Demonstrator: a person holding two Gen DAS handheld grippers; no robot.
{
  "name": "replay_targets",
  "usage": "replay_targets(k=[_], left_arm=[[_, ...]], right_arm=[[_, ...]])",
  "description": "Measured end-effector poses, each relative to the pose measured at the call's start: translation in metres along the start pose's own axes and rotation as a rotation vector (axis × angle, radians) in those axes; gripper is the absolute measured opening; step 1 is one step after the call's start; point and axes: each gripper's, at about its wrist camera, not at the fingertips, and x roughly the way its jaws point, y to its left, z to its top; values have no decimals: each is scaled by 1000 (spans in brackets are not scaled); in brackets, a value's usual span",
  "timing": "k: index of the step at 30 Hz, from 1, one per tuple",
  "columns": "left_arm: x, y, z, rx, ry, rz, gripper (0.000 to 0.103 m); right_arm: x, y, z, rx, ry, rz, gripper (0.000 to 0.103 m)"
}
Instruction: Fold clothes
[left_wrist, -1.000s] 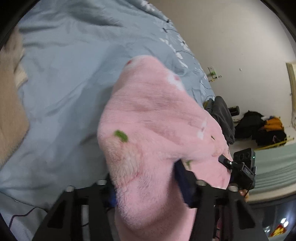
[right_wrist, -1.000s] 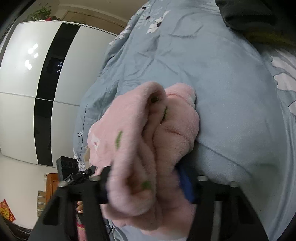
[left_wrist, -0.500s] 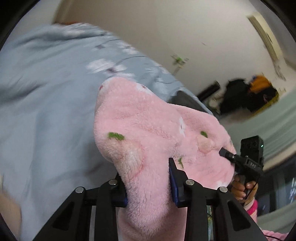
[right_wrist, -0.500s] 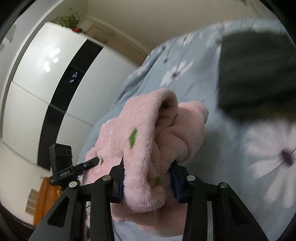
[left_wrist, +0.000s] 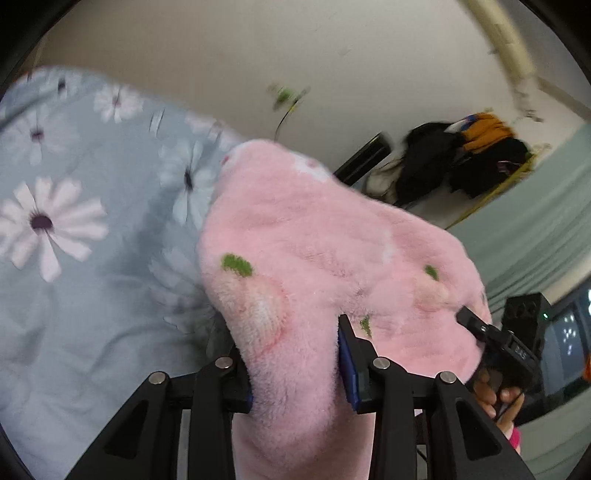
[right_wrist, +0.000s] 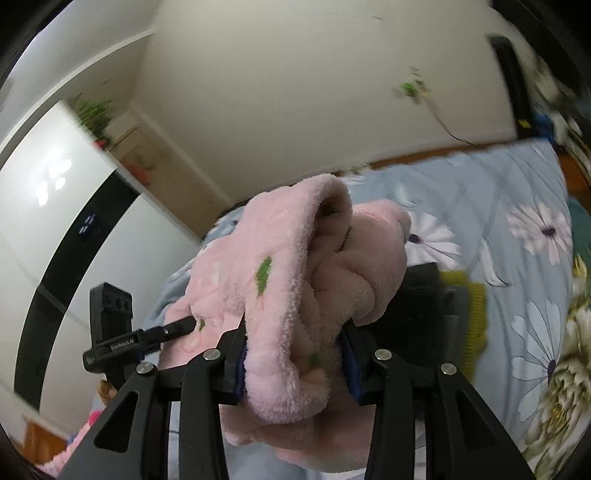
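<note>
A bed (left_wrist: 85, 295) under blue daisy-print bedding (right_wrist: 480, 206) stands against a plain cream wall (left_wrist: 207, 55). A white-and-black wardrobe (right_wrist: 48, 236) carries a potted plant (right_wrist: 94, 112); dark clothes (left_wrist: 461, 158) lie heaped by the wall.

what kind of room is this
Most likely a bedroom: a bed with a blue daisy-print duvet, a tall white and black wardrobe, and a heap of clothes by the wall.

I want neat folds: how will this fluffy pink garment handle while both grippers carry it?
Probably floppy: the pink garment sags and bunches between the left gripper and right gripper. Its thick pile likely grips well, but bulky folds may spring open.
</note>
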Motion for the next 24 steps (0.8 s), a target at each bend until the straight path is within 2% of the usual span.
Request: replay_targets(k=[2,3,5,6,9,12,14,17,19,22,24], left_arm=[[30,15,-2,-26,44,52,39],[36,23,-4,-48,54,37,43],[38,36,-7,-107,60,-31,47],[35,37,-6,-119,59,-40,47],[26,43,-5,-154,57,-67,47],[9,37,-6,-151,35,-19,49],[-6,32,-7,-133,9,25,49],[-36,13,-8,-71,-77,111,49],[-49,-5,-5,-21,-126,140,52],[-41,-35,-7,83,-124,142,56],[-28,-54,-8,161,-109,152,56]], right_arm=[[19,-30,-7,66,27,-36,43],[31,-45,-11,110,40,-40,43],[32,-60,-17,161,26,26,44],[30,-63,-19,171,18,50,45],[24,-58,-16,131,22,50,53],[18,-48,-7,97,24,41,56],[3,-46,-2,71,1,7,56],[-17,-32,13,28,-58,-88,56],[-26,-11,23,-40,-63,-185,56],[-15,33,33,-214,-44,-340,56],[3,57,35,-310,3,-307,56]])
